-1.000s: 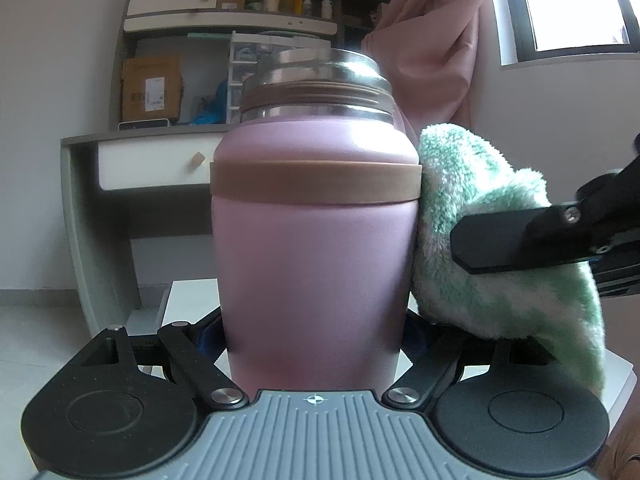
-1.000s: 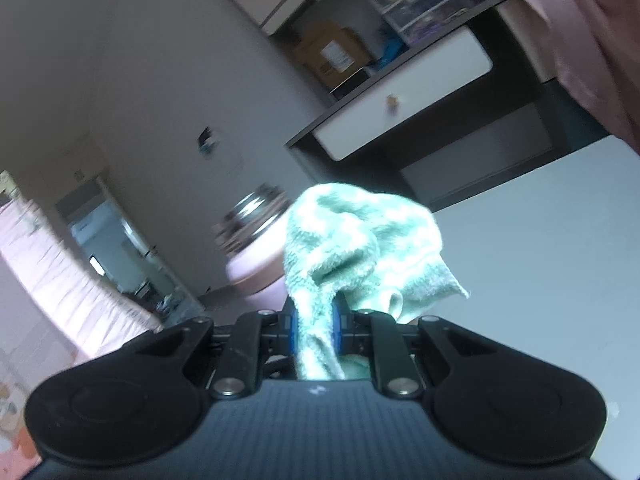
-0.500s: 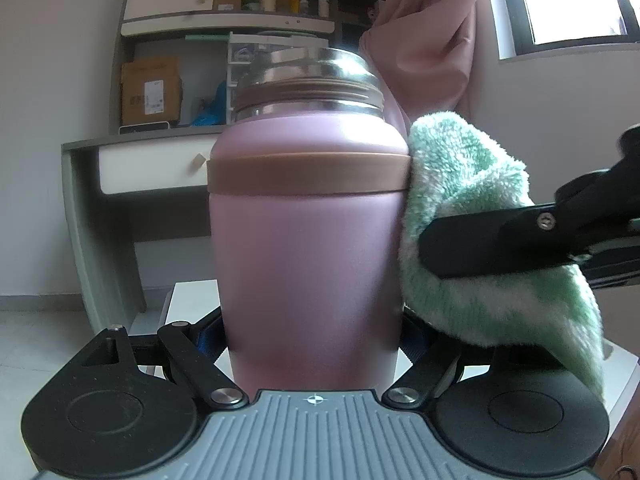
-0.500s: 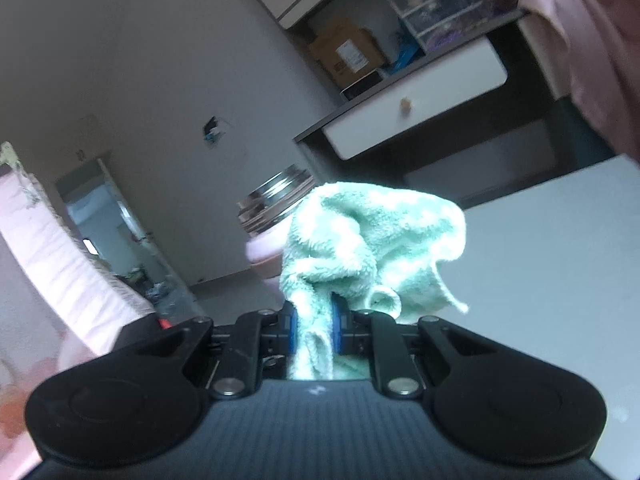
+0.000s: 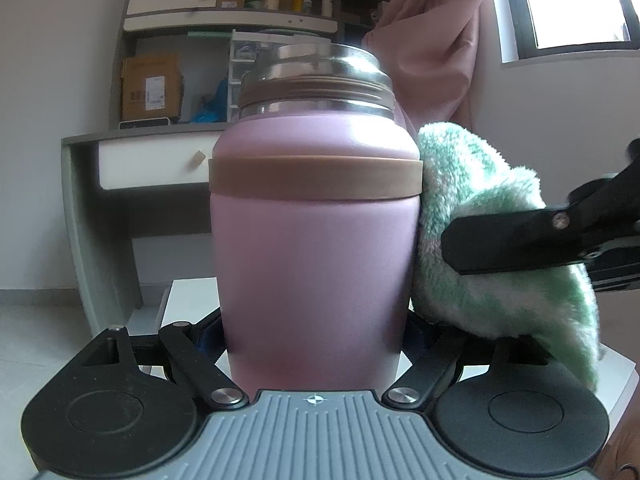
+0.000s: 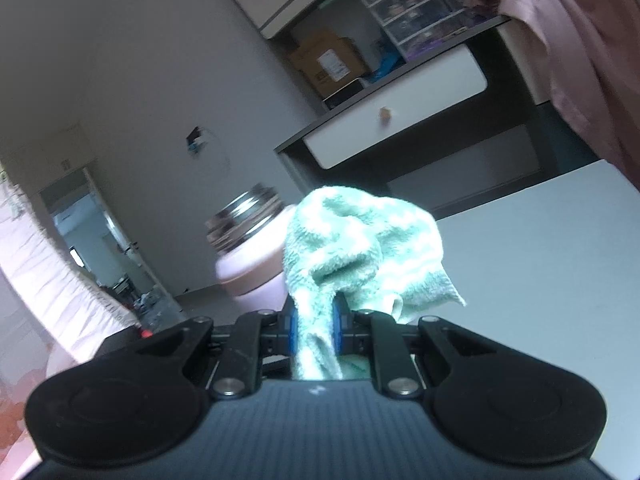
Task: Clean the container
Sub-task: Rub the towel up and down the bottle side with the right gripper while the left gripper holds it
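A pink container with a tan band and a bare steel threaded mouth stands upright in the middle of the left wrist view. My left gripper grips its lower body; the jaws are closing tighter on it, and the container hides the pads. My right gripper is shut on a fluffy green-and-white cloth. One of its black fingers shows from the right in the left wrist view. The cloth presses against the container's right side below the band. In the right wrist view the container sits just left of the cloth.
The container hangs over a white table, which stretches to the right in the right wrist view. Behind stand a grey desk with a white drawer, cluttered shelves, and a pink curtain by a window.
The cloth and the right gripper's finger shifted up and left along the container's right side, then back down and right. The container and left gripper have held still.
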The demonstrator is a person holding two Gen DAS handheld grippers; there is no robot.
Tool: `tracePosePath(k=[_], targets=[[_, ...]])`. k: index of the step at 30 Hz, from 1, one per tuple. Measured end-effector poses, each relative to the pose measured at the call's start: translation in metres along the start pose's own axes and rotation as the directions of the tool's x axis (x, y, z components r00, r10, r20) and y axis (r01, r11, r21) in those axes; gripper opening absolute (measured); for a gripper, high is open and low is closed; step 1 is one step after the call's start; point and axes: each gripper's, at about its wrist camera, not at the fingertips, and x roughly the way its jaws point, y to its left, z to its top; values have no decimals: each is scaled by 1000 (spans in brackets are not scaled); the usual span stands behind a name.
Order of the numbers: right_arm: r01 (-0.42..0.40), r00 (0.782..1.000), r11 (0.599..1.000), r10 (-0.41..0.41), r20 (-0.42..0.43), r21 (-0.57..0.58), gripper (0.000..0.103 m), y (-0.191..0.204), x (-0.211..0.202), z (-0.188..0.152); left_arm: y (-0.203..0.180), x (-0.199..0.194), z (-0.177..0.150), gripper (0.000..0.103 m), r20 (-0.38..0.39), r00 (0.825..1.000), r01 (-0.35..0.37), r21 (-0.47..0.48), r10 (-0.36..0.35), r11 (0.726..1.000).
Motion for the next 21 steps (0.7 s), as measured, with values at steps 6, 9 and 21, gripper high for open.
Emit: tracePosePath(k=[6,9,21], targets=[[-81,996,997,82,-28,20,16,3,5,9,-1,0,0,82,1,1000,-5,-4,5,1000],[-87,996,996,88,-36,13,16,0,13,14,-2,1,1,82,2,1000,-6,-4,6,1000],[35,999,999,-34,29,-23,16,-16,16,21,-2,1,-2,82,4,1000,-6,0,6,1000]])
